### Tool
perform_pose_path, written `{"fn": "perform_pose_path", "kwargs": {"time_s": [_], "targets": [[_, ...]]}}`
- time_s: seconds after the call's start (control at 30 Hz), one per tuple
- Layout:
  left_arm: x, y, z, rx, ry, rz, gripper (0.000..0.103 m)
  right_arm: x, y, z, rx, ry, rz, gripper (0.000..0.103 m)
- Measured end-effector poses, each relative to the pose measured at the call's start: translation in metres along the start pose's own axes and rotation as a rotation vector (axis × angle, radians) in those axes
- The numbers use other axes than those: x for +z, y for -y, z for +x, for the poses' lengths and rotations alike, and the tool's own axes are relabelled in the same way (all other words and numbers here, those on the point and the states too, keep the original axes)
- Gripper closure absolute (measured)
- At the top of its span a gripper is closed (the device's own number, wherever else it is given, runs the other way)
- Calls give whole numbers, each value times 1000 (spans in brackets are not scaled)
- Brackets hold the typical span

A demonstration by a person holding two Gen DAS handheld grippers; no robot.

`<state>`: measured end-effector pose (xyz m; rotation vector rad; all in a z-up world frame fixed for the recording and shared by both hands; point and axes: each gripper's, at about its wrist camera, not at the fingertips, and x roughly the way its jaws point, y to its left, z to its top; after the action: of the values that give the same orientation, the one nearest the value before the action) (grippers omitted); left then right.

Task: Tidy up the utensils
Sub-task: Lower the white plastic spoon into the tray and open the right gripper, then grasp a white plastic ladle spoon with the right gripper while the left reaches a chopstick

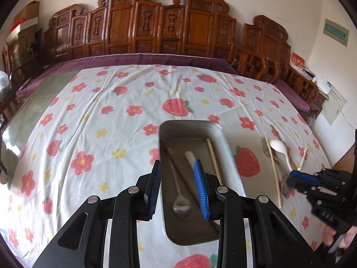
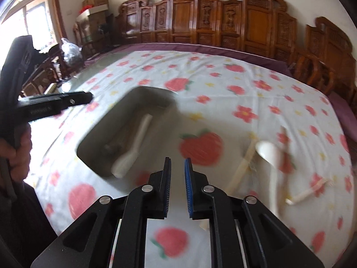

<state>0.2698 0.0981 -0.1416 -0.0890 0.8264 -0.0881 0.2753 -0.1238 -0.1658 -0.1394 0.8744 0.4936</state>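
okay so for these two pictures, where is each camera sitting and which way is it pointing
Left wrist: rides the left gripper, angled down over the metal tray; its own jaws stand apart, empty; right gripper at right edge.
Right wrist: rides the right gripper, angled down at the strawberry cloth between tray and loose utensils; narrow empty gap; a hand holding the left gripper shows at left.
Shared: tray, white spoon, cloth, carved wooden chairs.

Tray [image 1: 189,127] on tablecloth [image 1: 89,111]; metal spoon [image 1: 181,205] inside; ceramic spoon [image 1: 277,147] right of tray.
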Motion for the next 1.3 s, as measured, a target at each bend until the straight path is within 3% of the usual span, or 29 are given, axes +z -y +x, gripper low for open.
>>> {"fn": "perform_pose_path", "kwargs": {"time_s": [0.37,0.43,0.5,0.57,0.8,1.3], "targets": [[-17,65,4,-69,-2,110,61,-40,81,-23,-145,-40,83,89],[-22,77,7,-91,-11,130,59,-43,89,-19,-154,-51,95,89],[-27,90,10,-102,-9,156,48,-46,94,-15,-156,-60,106,82],[-30,99,12,-110,-4,172,46,-47,97,-9,-156,-66,110,79],[-40,120,19,-141,7,194,31,-40,111,26,-170,-125,102,79],[-59,150,37,-188,-27,232,28,-18,130,80,-188,-202,102,79]]}}
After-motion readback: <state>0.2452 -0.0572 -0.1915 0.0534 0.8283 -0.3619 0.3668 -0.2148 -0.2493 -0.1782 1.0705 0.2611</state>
